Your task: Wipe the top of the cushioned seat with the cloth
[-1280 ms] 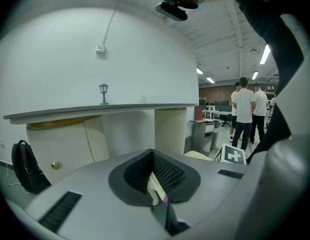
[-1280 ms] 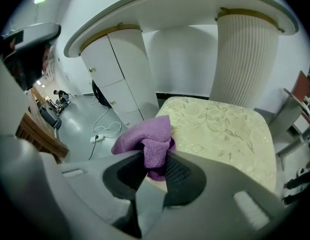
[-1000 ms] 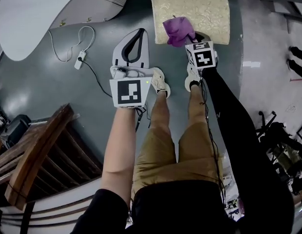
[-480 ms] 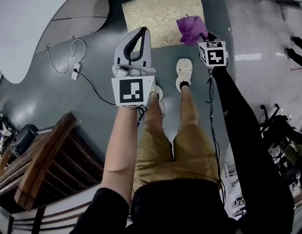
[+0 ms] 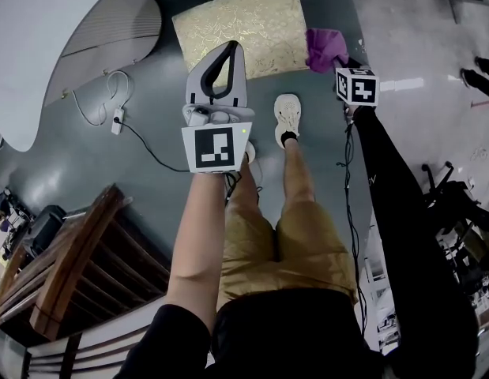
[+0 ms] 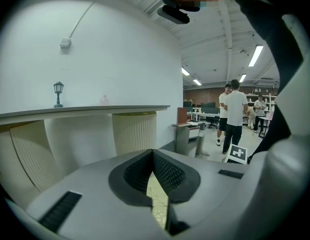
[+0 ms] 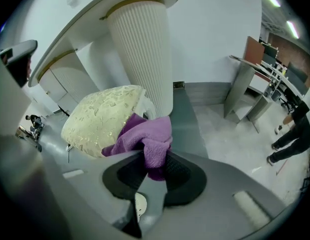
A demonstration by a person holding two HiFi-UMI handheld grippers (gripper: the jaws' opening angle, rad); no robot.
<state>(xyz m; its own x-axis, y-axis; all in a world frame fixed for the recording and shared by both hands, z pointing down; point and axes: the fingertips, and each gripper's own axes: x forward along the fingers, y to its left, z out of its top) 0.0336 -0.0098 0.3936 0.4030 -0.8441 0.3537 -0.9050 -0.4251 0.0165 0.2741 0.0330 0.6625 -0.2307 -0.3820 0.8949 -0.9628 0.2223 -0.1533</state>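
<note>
Clamped in the right gripper (image 7: pixel 153 166), the purple cloth (image 7: pixel 144 139) hangs just off the cushioned seat's (image 5: pixel 236 26) right edge and may slip from that shallow pinch once dragged; the left gripper (image 5: pixel 227 50) is closed, empty.

The top of the seat (image 5: pixel 240 30) is bare, so there is room to pass over it. The cloth (image 5: pixel 325 47) hangs at its right edge. A white post (image 7: pixel 144 49) stands just behind the seat. A white counter (image 5: pixel 39 46) curves on the left, with a cord (image 5: pixel 117 121) lying near it. The floor (image 5: pixel 418 38) on the right is open.
</note>
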